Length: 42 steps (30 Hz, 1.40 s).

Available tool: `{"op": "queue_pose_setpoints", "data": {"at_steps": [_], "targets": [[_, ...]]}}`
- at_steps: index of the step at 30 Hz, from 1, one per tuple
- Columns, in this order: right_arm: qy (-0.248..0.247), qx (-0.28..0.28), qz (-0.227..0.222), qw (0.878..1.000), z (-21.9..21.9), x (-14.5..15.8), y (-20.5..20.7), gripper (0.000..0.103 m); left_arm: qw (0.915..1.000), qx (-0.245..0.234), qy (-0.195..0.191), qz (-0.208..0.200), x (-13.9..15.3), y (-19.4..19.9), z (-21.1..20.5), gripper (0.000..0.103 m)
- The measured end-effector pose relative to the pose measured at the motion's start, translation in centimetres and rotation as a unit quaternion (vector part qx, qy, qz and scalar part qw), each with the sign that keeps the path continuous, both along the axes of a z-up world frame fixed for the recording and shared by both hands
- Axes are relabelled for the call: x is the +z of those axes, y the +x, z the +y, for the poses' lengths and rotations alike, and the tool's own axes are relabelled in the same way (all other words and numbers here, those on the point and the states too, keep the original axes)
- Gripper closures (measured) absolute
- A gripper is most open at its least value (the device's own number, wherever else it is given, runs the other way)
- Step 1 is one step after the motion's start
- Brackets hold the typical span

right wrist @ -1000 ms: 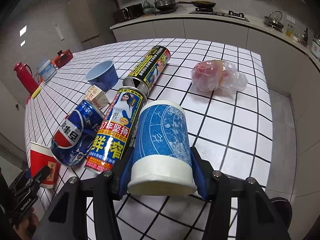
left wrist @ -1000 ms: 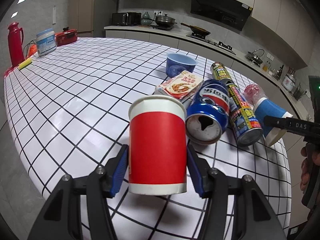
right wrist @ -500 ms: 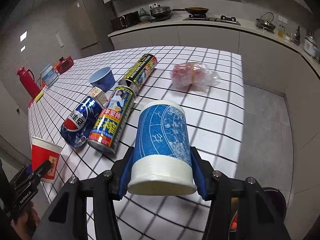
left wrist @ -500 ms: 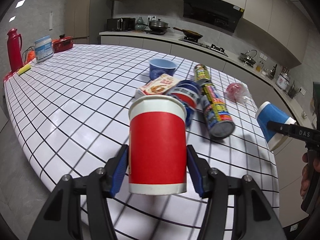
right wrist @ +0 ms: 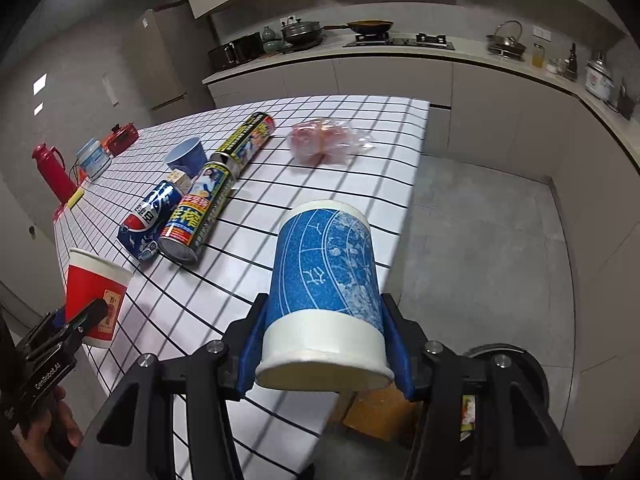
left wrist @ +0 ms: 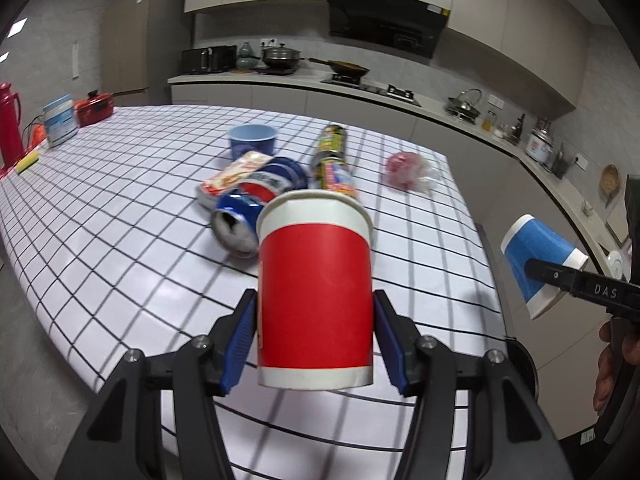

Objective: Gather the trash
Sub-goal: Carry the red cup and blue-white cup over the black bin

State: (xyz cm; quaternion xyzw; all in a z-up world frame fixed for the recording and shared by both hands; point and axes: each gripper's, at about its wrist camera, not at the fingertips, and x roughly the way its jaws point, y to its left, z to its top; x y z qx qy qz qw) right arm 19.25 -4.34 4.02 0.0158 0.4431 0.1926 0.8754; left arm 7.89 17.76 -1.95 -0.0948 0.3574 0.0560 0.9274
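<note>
Cups lifted farther from table, seemingly

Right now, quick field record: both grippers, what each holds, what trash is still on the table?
left gripper: shut on red paper cup, upright, lifted
right gripper: shut on blue paper cup, lifted past table edge
table: white grid tiles
left on table: Pepsi can; two tall cans; snack packet; blue bowl; plastic bag
bin: dark rim low right, partly hidden

table: white, black grid lines
middle: blue bowl; snack packet; soda can; two spray cans lying end to end
right edge: plastic bag
far left: red flask; tub
</note>
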Motion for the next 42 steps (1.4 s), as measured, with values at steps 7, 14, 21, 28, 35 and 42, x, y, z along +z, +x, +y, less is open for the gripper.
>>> {"op": "queue_pose_setpoints", "data": {"at_steps": [7, 14, 21, 28, 35, 42], "targets": [[0.000, -0.030, -0.006, 1.000, -4.9, 0.6, -1.2, 0.047, 0.9994, -0.034, 0.001, -0.001, 0.2, 0.7, -4.3, 0.046], [-0.003, -0.060, -0.008, 0.998, -9.9, 0.9, -2.2, 0.047, 0.9978, -0.067, -0.001, -0.002, 0.2, 1.4, -8.9, 0.046], [-0.006, -0.085, -0.011, 0.996, -14.1, 1.0, -2.9, 0.047, 0.9953, -0.097, -0.004, -0.004, 0.3, 2.2, -13.2, 0.046], [-0.015, -0.110, -0.001, 0.994, -18.4, 0.0, -3.5, 0.047, 0.9915, -0.129, -0.010, -0.001, -0.1, 2.8, -17.6, 0.046], [-0.030, -0.118, 0.010, 0.993, -22.0, -2.0, -4.5, 0.047, 0.9862, -0.163, -0.017, 0.022, -1.9, 3.2, -22.1, 0.046], [-0.036, -0.109, 0.041, 0.993, -24.5, -6.3, -4.9, 0.047, 0.9799, -0.188, -0.029, 0.059, -4.6, 3.4, -26.6, 0.046]]}}
